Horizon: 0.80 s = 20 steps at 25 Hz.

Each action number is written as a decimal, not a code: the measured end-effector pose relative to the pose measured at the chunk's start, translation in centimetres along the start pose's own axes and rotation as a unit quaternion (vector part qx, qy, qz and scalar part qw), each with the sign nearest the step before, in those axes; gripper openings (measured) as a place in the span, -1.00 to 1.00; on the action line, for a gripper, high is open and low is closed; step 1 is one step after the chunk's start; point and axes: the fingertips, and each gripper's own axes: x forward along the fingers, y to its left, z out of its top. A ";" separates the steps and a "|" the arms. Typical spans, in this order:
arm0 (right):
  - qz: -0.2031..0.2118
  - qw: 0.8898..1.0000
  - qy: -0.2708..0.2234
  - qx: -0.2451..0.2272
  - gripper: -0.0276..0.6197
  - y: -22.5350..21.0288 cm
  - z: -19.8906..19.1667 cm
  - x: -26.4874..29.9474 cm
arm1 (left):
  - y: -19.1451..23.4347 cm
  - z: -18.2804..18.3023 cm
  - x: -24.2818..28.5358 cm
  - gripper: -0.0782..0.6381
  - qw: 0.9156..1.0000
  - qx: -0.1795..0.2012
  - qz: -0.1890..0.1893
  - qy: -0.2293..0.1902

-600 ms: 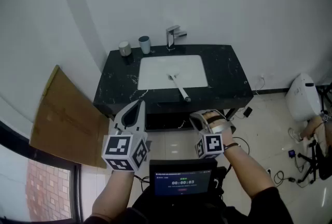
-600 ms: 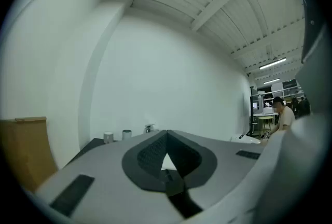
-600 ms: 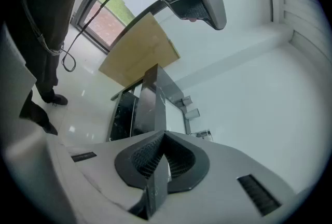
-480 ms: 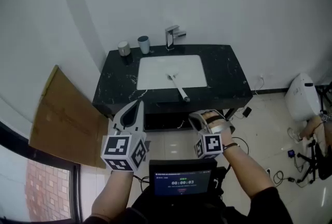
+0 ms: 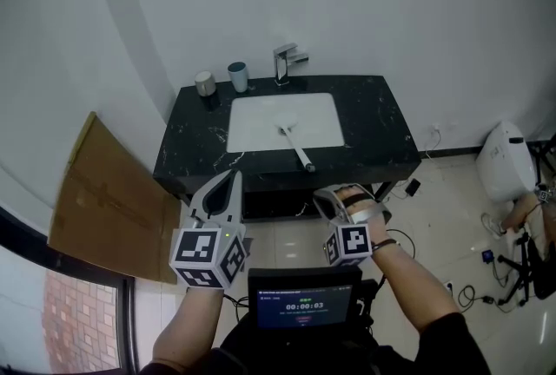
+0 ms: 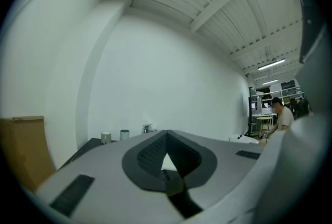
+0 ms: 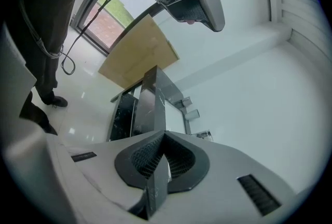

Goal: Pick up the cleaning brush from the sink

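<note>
The cleaning brush (image 5: 295, 147) is white with a long handle. It lies slantwise in the white sink (image 5: 252, 126), its handle end resting over the sink's front rim on the black marble counter (image 5: 378, 126). Both grippers hang well short of the vanity, over the floor. My left gripper (image 5: 234, 179) points at the counter's front edge with its jaws shut and nothing between them; its tips meet in the left gripper view (image 6: 166, 133). My right gripper (image 5: 330, 196) is also shut and empty, tips together in the right gripper view (image 7: 162, 133).
A grey cup (image 5: 205, 83), a blue-grey cup (image 5: 238, 75) and a chrome faucet (image 5: 285, 61) stand at the counter's back. A cardboard sheet (image 5: 113, 200) leans left of the vanity. A white appliance (image 5: 504, 161) and cables lie on the floor at right. A screen (image 5: 302, 304) sits at my chest.
Only the head view has drifted a little, so the vanity sits slightly further left. Both grippers keep their places and stay shut.
</note>
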 end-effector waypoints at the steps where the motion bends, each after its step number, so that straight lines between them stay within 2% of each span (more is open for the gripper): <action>1: 0.000 1.000 -0.001 -0.001 -0.91 0.0 0.0 0.0 | -0.1 -0.1 0.0 -0.74 1.000 0.001 -0.001 0.001; 11: 0.000 1.000 -0.022 0.012 -0.91 -1.2 0.7 0.0 | -0.2 -0.7 1.0 -0.74 1.000 -0.002 -0.004 0.013; 15: -0.006 0.997 -0.039 0.066 -0.91 -4.4 0.4 0.2 | -0.3 -0.8 2.4 -0.74 1.000 -0.001 -0.002 0.016; 20: -0.018 0.997 -0.054 0.059 -0.91 -8.1 0.1 1.2 | 0.2 -0.4 4.2 -0.74 1.000 0.007 0.014 0.016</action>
